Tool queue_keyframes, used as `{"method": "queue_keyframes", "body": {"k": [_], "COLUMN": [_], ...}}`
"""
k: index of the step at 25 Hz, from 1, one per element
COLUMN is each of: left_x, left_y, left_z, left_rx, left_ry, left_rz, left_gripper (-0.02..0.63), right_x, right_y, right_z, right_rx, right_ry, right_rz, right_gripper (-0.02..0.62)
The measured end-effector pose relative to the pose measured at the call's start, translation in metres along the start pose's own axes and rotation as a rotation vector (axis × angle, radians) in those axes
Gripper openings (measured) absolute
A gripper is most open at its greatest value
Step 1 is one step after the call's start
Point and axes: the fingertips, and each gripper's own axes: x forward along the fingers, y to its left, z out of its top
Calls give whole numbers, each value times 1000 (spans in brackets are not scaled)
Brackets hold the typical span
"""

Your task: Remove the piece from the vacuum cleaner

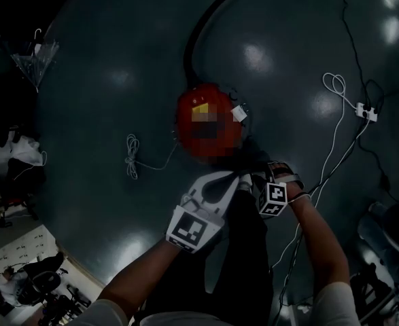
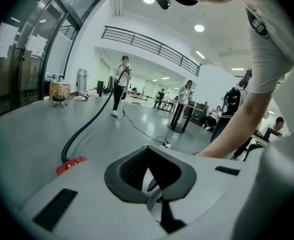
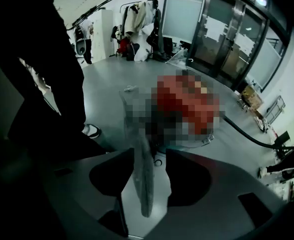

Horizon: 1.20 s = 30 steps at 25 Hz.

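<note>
The red vacuum cleaner (image 1: 209, 124) stands on the dark floor in the head view, its black hose (image 1: 199, 32) curving away upward. Both grippers meet just below it. In the right gripper view, a thin flat grey piece (image 3: 142, 184) stands on edge between the pads of my right gripper (image 3: 151, 169). Those jaws are wide apart and do not press on it, and the vacuum cleaner (image 3: 187, 104) lies beyond. My left gripper (image 2: 154, 184) has its jaws nearly together, with a thin grey sliver of the piece (image 2: 154, 200) pinched between them. A red corner of the vacuum cleaner (image 2: 70, 165) shows at the left.
A coiled white cable (image 1: 131, 156) lies left of the vacuum cleaner. A power strip (image 1: 366, 111) with cords sits at the right. My dark trouser leg (image 1: 243, 250) is under the grippers. Bags and clutter line the left edge (image 1: 15, 155). Several people and a round table (image 2: 179, 116) stand far off.
</note>
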Motion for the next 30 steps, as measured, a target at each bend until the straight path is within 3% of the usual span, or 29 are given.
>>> {"method": "queue_keyframes", "body": {"k": [5,12,22,27,30], "left_x": [0,5,-13,-35,-60], "left_y": [3,2,-6,-6,-12], "left_z": [-19,-31,-37,-31,-14], "left_rx": [0,16,1,-6,-1], "left_ry": [27,56,70,74,75], "left_rz": [2,0,-2,5,3], "left_gripper": [6,6,6,6,6], "right_x": [33,40,34,11,-28], "right_y": [4,9,50,63,57], "right_z": [-5,-7,-1,18,39], "right_rx": [-120,-187,-275,-179,-52], "right_ry": [-6,-22,16,0,-9], "right_rz": [1,-7,75,67,42], "right_gripper": [178,54,37,37,37]}}
